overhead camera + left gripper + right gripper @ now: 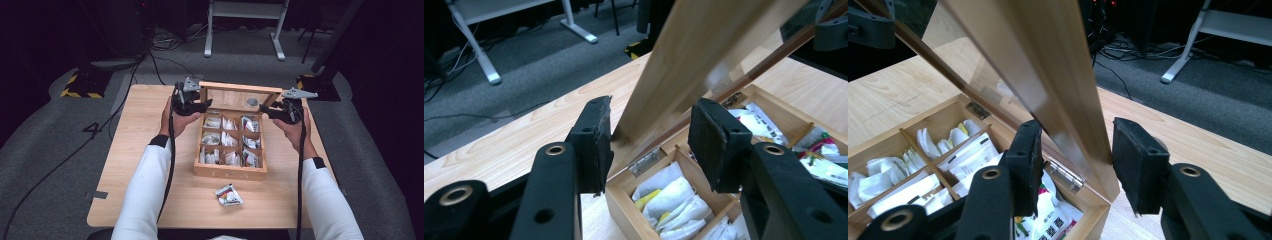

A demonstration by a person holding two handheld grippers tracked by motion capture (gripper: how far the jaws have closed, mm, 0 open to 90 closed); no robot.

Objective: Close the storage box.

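We straddle the hinged lid at its left and right edges; left gripper touches with one pad, right gripper stands narrowly apart. It seems light, stiff wood (glazed, probably fragile), so we grip the frame near the box.

Box: pale wood, lid same w/ brass hinge. Sachets white, some yellow/green/red print. Grippers black. Sleeves white, black cuffs. Floor grey.

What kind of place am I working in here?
Probably a lab or recording studio, not a home: a lone wooden table on grey carpet, loose cables across the floor, hazard-striped stand bases and dark surroundings. On the table sits a wooden tea box, lid up.
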